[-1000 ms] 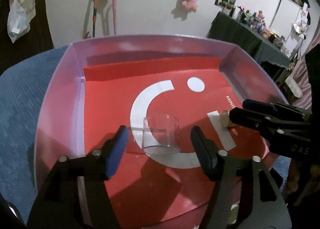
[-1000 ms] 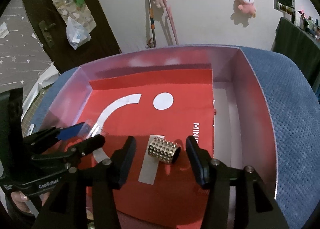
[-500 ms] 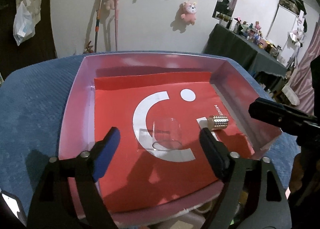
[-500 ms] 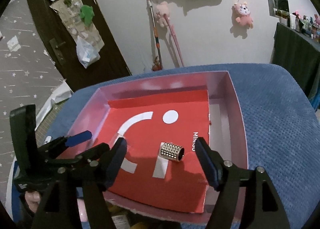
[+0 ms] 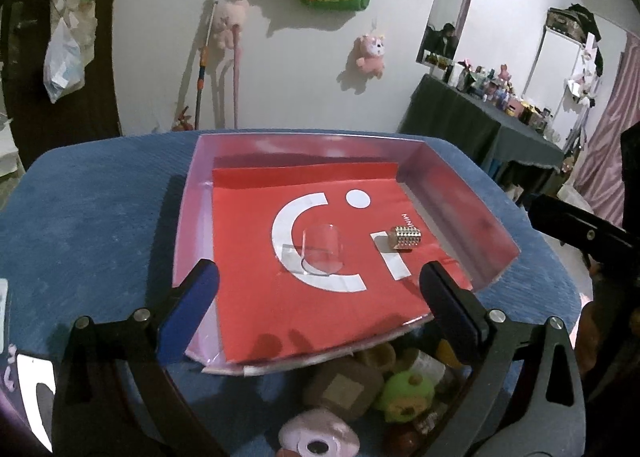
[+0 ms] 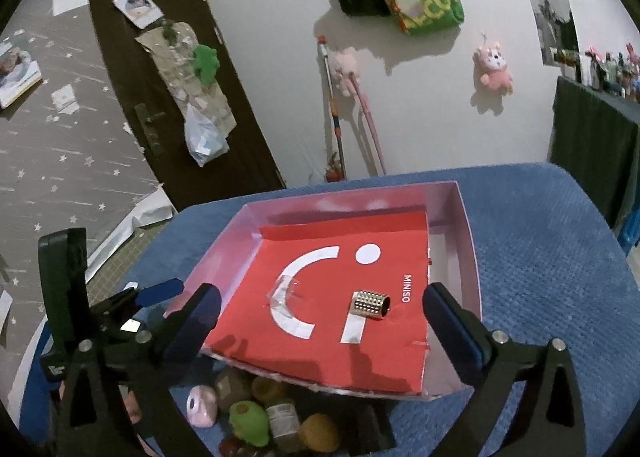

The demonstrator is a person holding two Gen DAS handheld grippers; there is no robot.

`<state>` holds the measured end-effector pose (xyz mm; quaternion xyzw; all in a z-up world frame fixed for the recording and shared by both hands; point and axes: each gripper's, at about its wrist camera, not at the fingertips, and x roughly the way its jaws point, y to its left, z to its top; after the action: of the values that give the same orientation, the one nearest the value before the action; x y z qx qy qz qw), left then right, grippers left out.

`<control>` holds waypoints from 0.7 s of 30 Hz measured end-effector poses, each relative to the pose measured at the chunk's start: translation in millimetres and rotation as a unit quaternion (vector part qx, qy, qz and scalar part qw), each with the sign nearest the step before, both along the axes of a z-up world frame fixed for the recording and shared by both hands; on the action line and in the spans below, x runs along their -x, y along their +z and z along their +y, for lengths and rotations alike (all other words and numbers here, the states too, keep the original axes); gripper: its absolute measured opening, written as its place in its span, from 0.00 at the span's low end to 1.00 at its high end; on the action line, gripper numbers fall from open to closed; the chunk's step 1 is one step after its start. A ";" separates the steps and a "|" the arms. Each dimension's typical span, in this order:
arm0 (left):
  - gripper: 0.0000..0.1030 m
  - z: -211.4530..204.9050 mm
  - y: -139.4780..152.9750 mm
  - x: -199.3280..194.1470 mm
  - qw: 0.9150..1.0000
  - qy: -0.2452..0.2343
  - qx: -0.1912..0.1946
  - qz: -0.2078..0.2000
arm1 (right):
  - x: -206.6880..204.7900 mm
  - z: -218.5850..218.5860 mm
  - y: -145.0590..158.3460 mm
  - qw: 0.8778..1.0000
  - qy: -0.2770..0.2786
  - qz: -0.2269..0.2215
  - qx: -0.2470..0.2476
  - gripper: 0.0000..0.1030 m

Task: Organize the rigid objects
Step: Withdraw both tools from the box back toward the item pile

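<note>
A clear plastic cup [image 5: 320, 249] stands upside down on the red liner of a shallow pink tray [image 5: 192, 213]. A studded gold cylinder [image 5: 405, 238] lies on its side to the cup's right. My left gripper [image 5: 318, 277] hangs back over the tray's near edge, its jaws opening wide with nothing between them. In the right wrist view the cylinder [image 6: 370, 304] and the faint cup [image 6: 286, 295] lie beyond my right gripper [image 6: 322, 297], whose jaws are also opening with nothing between them. A blue fingertip [image 6: 160, 291] of the left gripper shows at the left.
The tray [image 6: 468, 257] rests on a blue textured surface [image 5: 100, 225]. Just in front of it lies a pile of small objects: a green toy [image 5: 404, 393], a pink round piece [image 5: 318, 437], a small bottle [image 6: 282, 423]. A dark table [image 5: 480, 125] stands at the far right.
Both grippers have drawn back and upward from the tray while their jaws spread wider. The cup and the studded cylinder stay where they were on the red liner.
</note>
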<state>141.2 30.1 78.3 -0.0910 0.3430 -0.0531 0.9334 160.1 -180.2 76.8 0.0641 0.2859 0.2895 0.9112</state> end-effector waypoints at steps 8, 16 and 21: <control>0.99 1.4 7.0 30.8 1.000 0.015 -0.007 -0.014 | 34.0 2.0 0.8 0.999 -0.002 -0.039 0.015 1.00; 0.99 -1.2 1.0 49.2 1.000 0.025 -0.010 -0.013 | 62.8 7.3 0.2 0.997 -0.014 -0.066 0.020 1.00; 0.99 -2.6 -5.5 55.4 0.999 0.036 -0.016 -0.008 | 68.9 7.0 -2.6 0.997 -0.017 -0.065 0.022 1.00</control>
<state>85.8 27.5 72.8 -0.0882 0.3324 -0.0151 0.9389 91.2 -173.3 74.2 0.0300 0.2308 0.2717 0.9338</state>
